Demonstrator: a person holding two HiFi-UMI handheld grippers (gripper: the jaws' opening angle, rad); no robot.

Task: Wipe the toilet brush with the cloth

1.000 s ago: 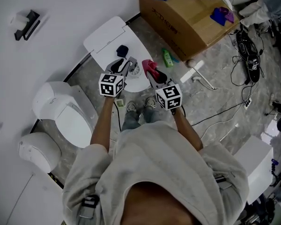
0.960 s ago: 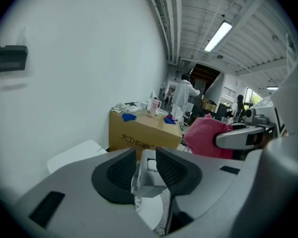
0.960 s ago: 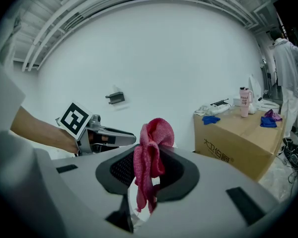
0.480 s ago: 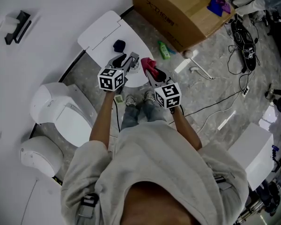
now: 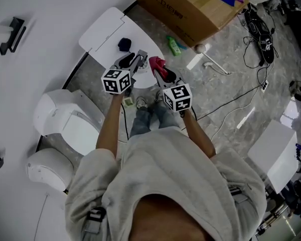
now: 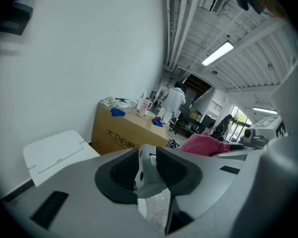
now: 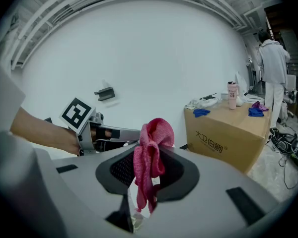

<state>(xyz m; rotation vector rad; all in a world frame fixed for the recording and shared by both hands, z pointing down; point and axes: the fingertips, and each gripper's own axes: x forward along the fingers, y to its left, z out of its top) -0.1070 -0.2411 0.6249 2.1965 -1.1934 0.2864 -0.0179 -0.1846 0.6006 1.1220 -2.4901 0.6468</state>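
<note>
The left gripper (image 5: 134,60) holds the toilet brush (image 6: 148,175) by its white-grey handle. The handle stands between the pads (image 6: 120,173), which touch it on both sides, and the jaws have just been closing a little. The right gripper (image 5: 160,72) pinches the pink cloth (image 7: 150,150) – it hangs folded between the jaws. Both grippers are near the cardboard box (image 5: 185,9), side by side – the cloth on the side closer to the box

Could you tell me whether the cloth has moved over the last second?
No, hardly: the cloth stays just as far right of the dark object on the white table.
</note>
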